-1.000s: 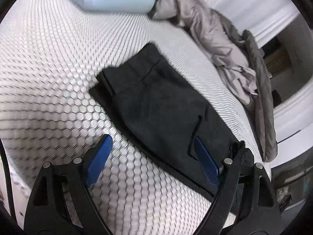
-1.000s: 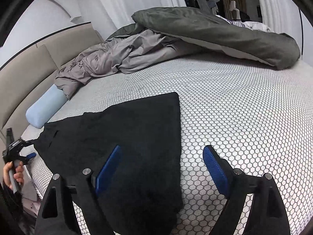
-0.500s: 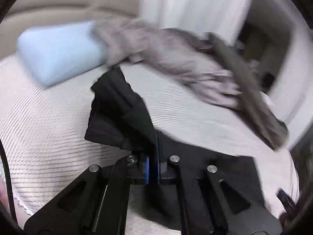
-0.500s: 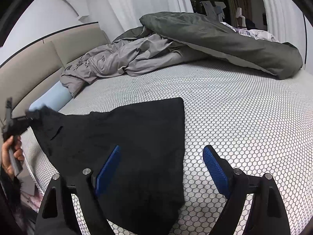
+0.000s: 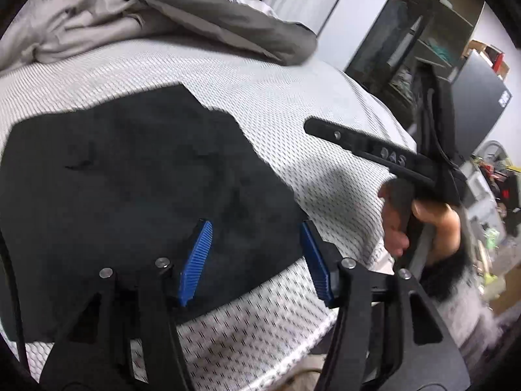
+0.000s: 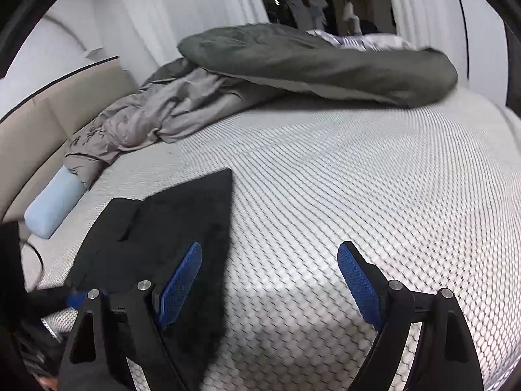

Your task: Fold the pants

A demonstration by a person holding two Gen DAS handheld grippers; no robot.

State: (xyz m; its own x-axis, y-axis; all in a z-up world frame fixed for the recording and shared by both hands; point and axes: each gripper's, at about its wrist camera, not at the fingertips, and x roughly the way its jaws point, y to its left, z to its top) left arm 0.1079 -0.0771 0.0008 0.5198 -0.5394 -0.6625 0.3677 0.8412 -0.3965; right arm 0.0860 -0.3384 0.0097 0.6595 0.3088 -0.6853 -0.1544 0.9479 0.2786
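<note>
The black pants (image 5: 130, 179) lie flat and doubled over on the white honeycomb mattress (image 5: 293, 97). My left gripper (image 5: 255, 260) hovers over their near right corner. Its jaws are opening, and the cloth lies beneath the gap without either blue pad pressing on it. In the right wrist view the pants (image 6: 162, 228) sit at the lower left. My right gripper (image 6: 270, 280) stands open, its left finger over the pants' edge and its right one over bare mattress. A blue pad (image 6: 76, 299) of the left gripper shows at the pants' near left corner.
A dark green duvet (image 6: 309, 65) and a crumpled grey sheet (image 6: 156, 117) are heaped along the bed's far side. A pale blue pillow (image 6: 52, 208) lies by the beige headboard (image 6: 32, 143). A hand (image 5: 423, 224) holds the right tool beside the bed edge. Dark shelves (image 5: 423, 32) stand beyond.
The left gripper shut on one end of the pants, swept it across onto the other end, then let go with its jaws parting. The right gripper shifted slightly and stayed open.
</note>
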